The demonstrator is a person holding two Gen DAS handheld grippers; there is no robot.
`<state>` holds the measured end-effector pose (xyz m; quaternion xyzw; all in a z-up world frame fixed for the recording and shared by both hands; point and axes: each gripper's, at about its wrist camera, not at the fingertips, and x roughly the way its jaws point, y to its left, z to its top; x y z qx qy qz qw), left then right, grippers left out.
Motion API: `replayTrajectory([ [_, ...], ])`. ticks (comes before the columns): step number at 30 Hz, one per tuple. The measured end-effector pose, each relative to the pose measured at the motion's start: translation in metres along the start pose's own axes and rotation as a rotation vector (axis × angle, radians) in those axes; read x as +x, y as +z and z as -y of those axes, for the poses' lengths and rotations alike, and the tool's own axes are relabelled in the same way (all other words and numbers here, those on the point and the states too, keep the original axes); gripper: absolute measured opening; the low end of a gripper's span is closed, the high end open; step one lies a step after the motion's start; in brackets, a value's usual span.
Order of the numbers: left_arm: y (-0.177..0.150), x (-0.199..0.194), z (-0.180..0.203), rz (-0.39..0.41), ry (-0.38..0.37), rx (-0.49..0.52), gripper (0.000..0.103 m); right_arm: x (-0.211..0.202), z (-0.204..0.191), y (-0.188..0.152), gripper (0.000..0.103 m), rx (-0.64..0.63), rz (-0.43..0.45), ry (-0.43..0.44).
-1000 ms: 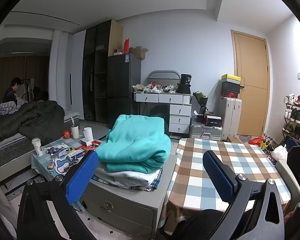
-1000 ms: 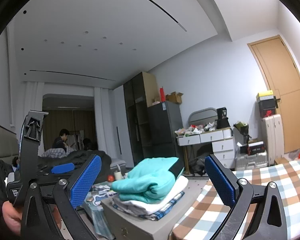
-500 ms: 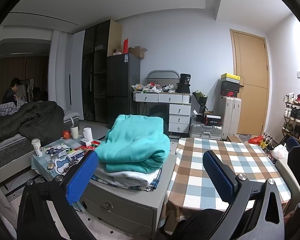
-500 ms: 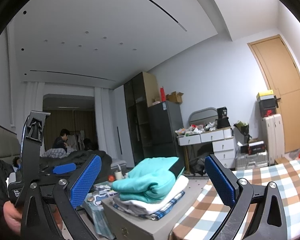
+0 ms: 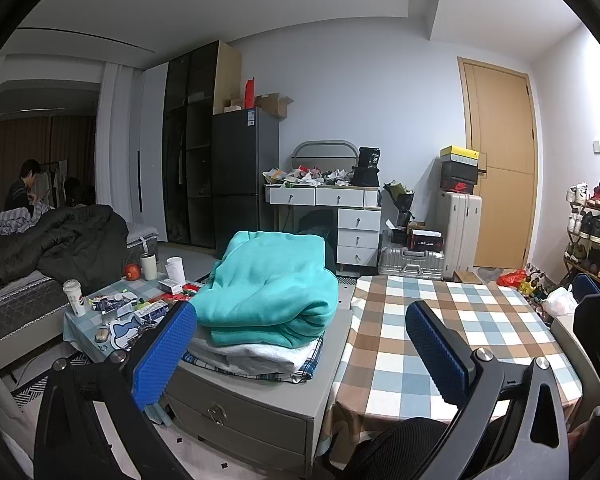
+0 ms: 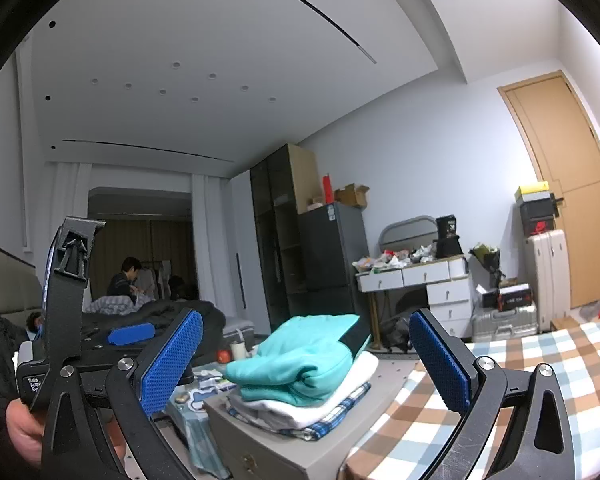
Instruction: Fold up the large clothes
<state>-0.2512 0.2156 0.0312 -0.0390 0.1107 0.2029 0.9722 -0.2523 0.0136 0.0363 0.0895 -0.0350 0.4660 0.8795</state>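
Clutter is crowding the low side table (image 5: pixel 100 312) at far left: cups, an orange, small boxes. Just right of it the grey drawer cabinet (image 5: pixel 260 404) is carrying the stack of folded clothes (image 5: pixel 260 320), a teal sweatshirt (image 5: pixel 272 284) lying on a white garment (image 5: pixel 256 354) and a blue plaid piece (image 5: pixel 304 366) at the bottom. Further right, the desk under a checked tablecloth (image 5: pixel 460 340) is lying bare, and no unfolded garment is showing anywhere on it.

The left gripper (image 5: pixel 300 352) is hovering with its blue fingers (image 5: pixel 164 354) wide apart, empty, the stack sitting ahead and between them, slightly to the left. The right gripper (image 6: pixel 306 372) is likewise spread open and empty, pointing higher into the room; in its view the sweatshirt (image 6: pixel 300 356) is sitting between the fingers (image 6: pixel 172 360) but well beyond them. A hand (image 6: pixel 24 436) is gripping the left tool at that view's left edge.

The stack's long axis is running from near to far, its rolled fold facing the near right. The left gripper is probably the nearer one. Open room is lying to the right, across the tablecloth; the cabinet's near edge and the crowded side table are limiting movement on the left.
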Motion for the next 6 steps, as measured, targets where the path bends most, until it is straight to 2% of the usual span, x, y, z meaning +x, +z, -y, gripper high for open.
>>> replayTrajectory([
  [4,-0.0006,-0.0029,0.0009,0.004,-0.006,0.009,0.102,-0.0015,0.0018,-0.0014,0.103,0.003,0.002,-0.003],
  [6,-0.0004,0.0008,0.0008,-0.001,-0.040,0.006,0.102,-0.0027,0.0040,-0.0027,0.103,0.013,0.002,-0.003],
])
